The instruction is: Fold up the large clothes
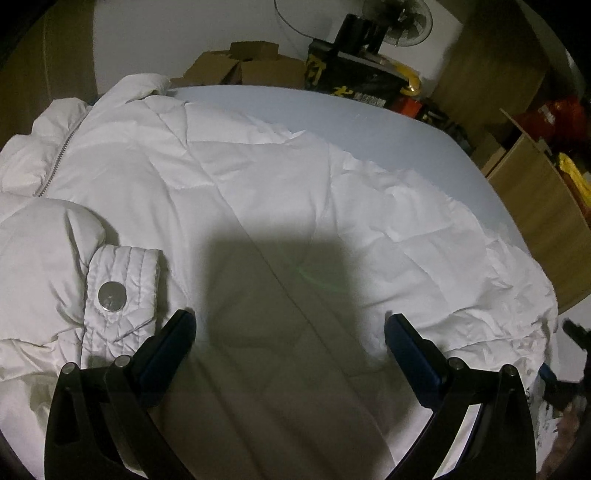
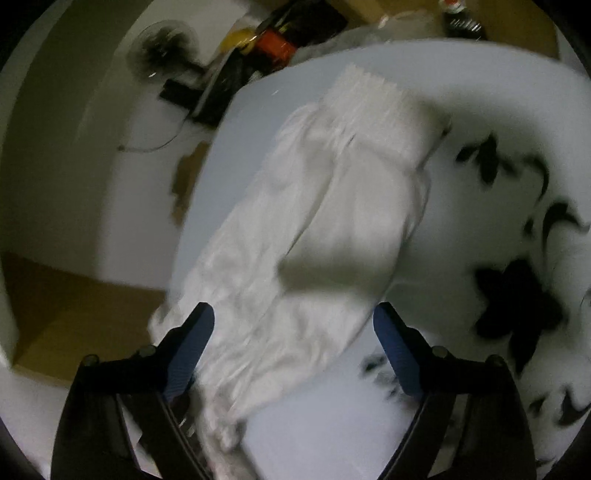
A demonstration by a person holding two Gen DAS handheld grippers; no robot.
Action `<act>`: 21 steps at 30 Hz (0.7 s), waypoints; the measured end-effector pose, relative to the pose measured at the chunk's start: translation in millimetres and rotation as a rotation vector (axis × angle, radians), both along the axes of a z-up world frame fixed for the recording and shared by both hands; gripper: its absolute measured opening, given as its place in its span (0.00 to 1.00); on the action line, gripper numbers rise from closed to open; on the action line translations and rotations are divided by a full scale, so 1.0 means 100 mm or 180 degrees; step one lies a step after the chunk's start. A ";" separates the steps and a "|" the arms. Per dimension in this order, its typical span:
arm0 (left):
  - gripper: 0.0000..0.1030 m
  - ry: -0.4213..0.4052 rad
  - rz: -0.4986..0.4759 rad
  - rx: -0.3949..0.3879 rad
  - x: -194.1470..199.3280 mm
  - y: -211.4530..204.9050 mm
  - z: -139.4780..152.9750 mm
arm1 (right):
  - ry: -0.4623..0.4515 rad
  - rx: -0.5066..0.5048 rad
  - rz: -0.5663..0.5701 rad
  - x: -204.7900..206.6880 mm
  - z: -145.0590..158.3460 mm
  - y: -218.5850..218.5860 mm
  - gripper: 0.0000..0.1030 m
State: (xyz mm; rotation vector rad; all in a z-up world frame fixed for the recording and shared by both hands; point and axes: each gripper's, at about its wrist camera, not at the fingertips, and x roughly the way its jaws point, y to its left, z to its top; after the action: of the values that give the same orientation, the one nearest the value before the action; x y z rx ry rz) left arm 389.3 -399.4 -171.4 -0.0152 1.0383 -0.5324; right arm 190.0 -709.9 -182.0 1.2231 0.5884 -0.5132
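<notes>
A large white puffer jacket (image 1: pixel 229 177) lies spread on a pale blue table (image 1: pixel 369 122). Its zipper (image 1: pixel 59 155) runs at the far left, and a sleeve cuff with a silver snap button (image 1: pixel 112 295) lies folded onto the body near the left finger. My left gripper (image 1: pixel 290 325) is open and empty, just above the jacket's middle. In the right wrist view, which is blurred, a long part of the white jacket (image 2: pixel 314 229) lies across the table (image 2: pixel 332 424). My right gripper (image 2: pixel 293 325) is open and empty above it.
Cardboard boxes (image 1: pixel 243 66), a dark box (image 1: pixel 354 77) and a fan (image 1: pixel 402 22) stand behind the table. A wooden cabinet (image 1: pixel 535 199) is at the right. A white cloth with black patterns (image 2: pixel 517 288) lies to the right of the jacket.
</notes>
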 end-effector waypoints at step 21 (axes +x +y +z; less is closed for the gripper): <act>1.00 -0.0138 0.0433 -0.0666 -0.12 1.42 0.86 | -0.0539 -0.1298 0.0547 0.83 1.86 1.21 0.06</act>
State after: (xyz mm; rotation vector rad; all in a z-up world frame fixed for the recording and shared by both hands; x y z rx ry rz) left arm 376.8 -256.9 -85.2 -0.2564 0.9285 -0.5132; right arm 272.6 -589.3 4.4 0.8105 0.4142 -0.3578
